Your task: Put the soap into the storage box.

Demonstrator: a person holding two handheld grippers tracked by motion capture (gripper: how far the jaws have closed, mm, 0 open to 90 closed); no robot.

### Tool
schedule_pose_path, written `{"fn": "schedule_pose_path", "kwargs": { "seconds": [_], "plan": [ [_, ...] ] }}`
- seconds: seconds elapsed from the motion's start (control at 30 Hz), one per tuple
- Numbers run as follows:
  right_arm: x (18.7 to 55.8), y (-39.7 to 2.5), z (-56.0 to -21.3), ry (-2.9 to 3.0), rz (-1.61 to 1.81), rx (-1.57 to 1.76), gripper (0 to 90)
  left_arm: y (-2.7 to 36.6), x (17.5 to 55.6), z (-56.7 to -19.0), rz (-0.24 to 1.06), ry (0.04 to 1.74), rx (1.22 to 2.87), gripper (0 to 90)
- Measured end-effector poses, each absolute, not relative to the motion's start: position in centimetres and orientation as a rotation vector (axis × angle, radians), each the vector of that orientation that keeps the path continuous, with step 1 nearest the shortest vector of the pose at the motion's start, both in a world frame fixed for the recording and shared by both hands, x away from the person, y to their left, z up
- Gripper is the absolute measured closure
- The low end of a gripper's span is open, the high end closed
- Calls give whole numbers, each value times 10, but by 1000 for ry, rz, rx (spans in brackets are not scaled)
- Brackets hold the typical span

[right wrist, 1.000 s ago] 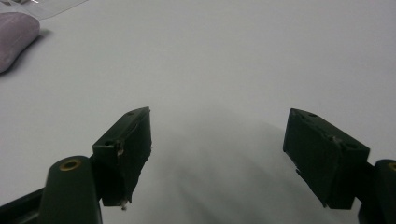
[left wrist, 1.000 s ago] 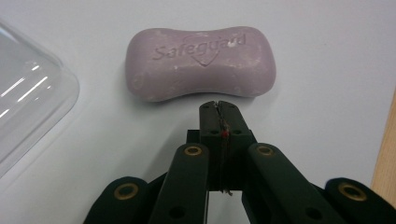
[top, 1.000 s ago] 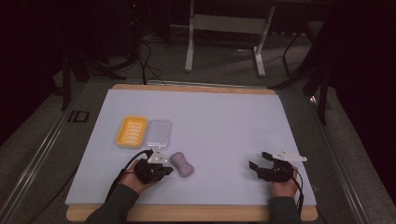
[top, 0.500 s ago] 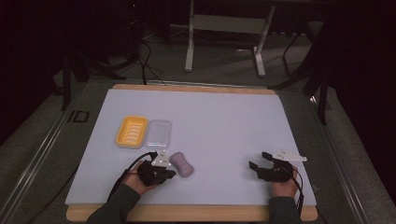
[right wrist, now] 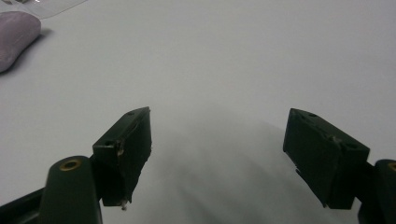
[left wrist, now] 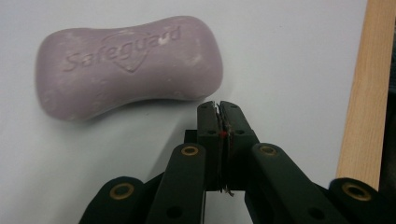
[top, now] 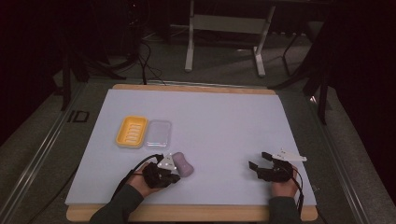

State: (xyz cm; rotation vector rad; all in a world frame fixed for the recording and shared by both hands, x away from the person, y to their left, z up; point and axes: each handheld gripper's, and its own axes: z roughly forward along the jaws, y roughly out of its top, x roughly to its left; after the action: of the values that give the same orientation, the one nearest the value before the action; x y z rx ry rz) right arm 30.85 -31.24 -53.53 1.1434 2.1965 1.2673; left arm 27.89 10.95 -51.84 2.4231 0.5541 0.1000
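A purple bar of soap (top: 183, 164) (left wrist: 128, 65) stamped "Safeguard" lies flat on the white table mat. My left gripper (top: 175, 177) (left wrist: 218, 105) sits just in front of the soap's near side, its jaws shut with nothing between them, tips a short way from the bar. A yellow soap dish (top: 131, 131) and a clear lid (top: 159, 133) lie side by side behind the soap. My right gripper (top: 258, 160) (right wrist: 219, 121) rests low over bare mat at the front right, open and empty. The soap (right wrist: 14, 37) is far off at its upper left.
The white mat (top: 215, 121) covers a wooden table whose front edge (left wrist: 369, 93) runs close beside the left gripper. Table legs and cables stand on the dark floor beyond the far edge. Bare mat stretches between the two grippers.
My left gripper has slid a little to the right, closer to the soap. The soap, dish, lid and right gripper have stayed put.
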Motion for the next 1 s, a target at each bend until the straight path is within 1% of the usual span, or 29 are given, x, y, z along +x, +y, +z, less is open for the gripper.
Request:
{"fn": "schedule_pose_path", "kwargs": {
  "seconds": [0.4,0.43,0.77,1.0],
  "plan": [
    [309,-312,-535,2198,1270,1142,232,89,283,-514,118,471,2483,872],
    [309,-313,-535,2198,1270,1143,232,82,286,-514,130,457,2490,860],
    [309,-313,-535,2199,1270,1142,232,67,302,-512,194,508,2488,788],
    [308,-313,-535,2202,1266,1141,232,67,314,-509,227,562,2486,757]
  ]
}}
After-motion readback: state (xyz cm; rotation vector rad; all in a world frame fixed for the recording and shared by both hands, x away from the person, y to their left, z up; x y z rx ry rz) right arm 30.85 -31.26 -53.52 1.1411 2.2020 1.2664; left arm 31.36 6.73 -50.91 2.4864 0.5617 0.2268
